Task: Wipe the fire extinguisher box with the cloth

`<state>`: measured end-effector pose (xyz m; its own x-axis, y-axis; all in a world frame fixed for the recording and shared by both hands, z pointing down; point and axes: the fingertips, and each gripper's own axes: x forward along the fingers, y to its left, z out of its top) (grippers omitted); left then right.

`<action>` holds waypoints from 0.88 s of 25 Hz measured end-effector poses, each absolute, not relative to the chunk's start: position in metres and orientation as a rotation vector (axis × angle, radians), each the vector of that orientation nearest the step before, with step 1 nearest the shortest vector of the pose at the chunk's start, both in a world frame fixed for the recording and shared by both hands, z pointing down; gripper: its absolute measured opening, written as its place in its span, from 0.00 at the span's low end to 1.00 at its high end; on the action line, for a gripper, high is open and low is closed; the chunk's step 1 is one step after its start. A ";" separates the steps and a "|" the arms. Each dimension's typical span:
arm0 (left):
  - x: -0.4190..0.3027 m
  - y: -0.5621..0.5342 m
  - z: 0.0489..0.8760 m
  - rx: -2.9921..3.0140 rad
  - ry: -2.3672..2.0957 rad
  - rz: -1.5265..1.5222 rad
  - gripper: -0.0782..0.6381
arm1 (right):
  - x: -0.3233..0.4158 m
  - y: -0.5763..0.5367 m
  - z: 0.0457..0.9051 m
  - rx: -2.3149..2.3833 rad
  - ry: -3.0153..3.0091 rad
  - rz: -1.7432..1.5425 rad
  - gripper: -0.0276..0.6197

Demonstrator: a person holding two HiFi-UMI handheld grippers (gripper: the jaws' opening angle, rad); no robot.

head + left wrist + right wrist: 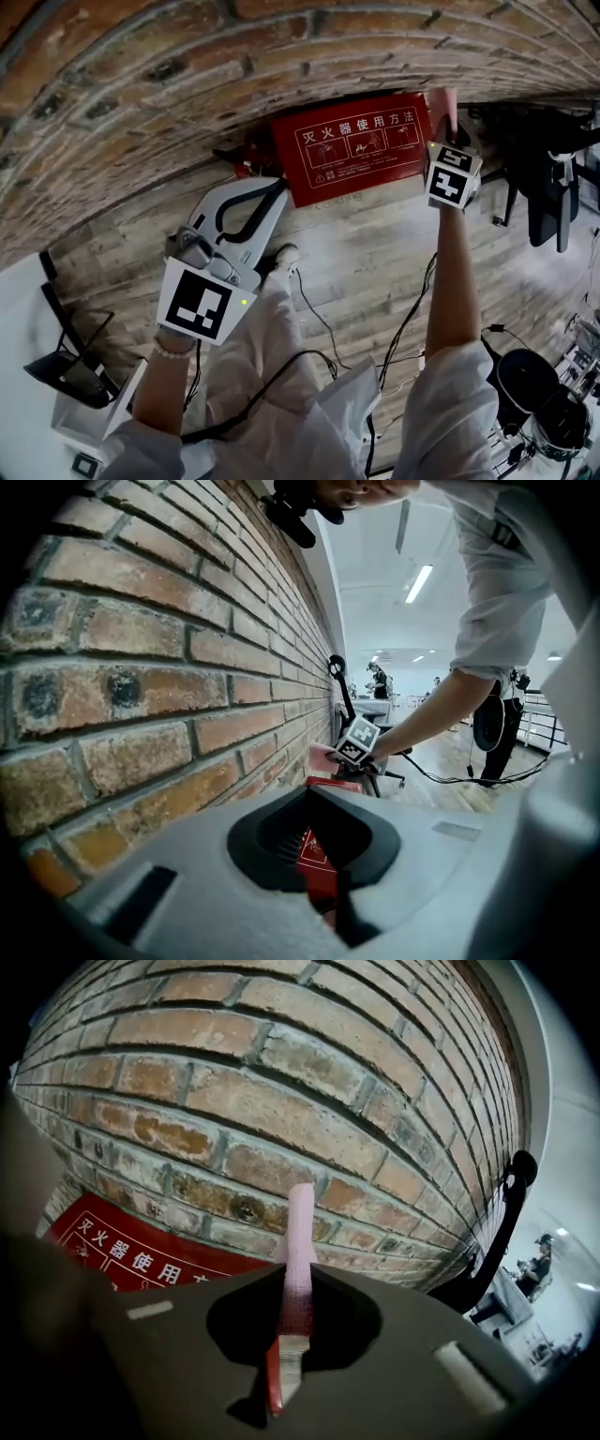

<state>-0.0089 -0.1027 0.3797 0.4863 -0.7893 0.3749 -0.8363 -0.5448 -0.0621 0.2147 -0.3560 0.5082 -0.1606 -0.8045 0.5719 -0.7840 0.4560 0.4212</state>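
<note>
Right tool (446, 129) pinching pink cloth (442, 101) at fire extinguisher box (352, 150) corner; edge-only grip, might slip mid-wipe. Left tool (274, 190) closed, empty, near box.

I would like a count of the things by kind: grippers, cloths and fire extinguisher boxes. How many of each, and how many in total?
Grippers: 2, the left gripper and the right gripper
Cloths: 1, the pink cloth in the right gripper
Boxes: 1, the red fire extinguisher box
Total: 4
</note>
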 end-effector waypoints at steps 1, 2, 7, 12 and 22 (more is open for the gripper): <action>-0.010 -0.103 0.381 2.593 -1.428 0.551 0.11 | 0.216 -0.359 0.512 1.331 -1.929 -0.031 0.07; -0.011 -0.103 0.383 2.589 -1.429 0.552 0.11 | 0.217 -0.361 0.515 1.330 -1.918 -0.031 0.07; -0.014 -0.103 0.393 2.578 -1.424 0.579 0.11 | 0.210 -0.370 0.534 1.279 -1.879 -0.061 0.07; -0.018 -0.102 0.401 2.566 -1.422 0.604 0.11 | 0.194 -0.367 0.559 1.203 -1.877 -0.031 0.07; -0.024 -0.101 0.409 2.553 -1.418 0.621 0.11 | 0.163 -0.347 0.590 1.058 -1.922 0.085 0.07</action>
<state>-0.0245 -0.1006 0.4088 0.4656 -0.7750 0.4273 -0.8398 -0.5392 -0.0631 0.1626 -0.3471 0.5902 -0.2174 -0.6369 0.7396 -0.7000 0.6298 0.3366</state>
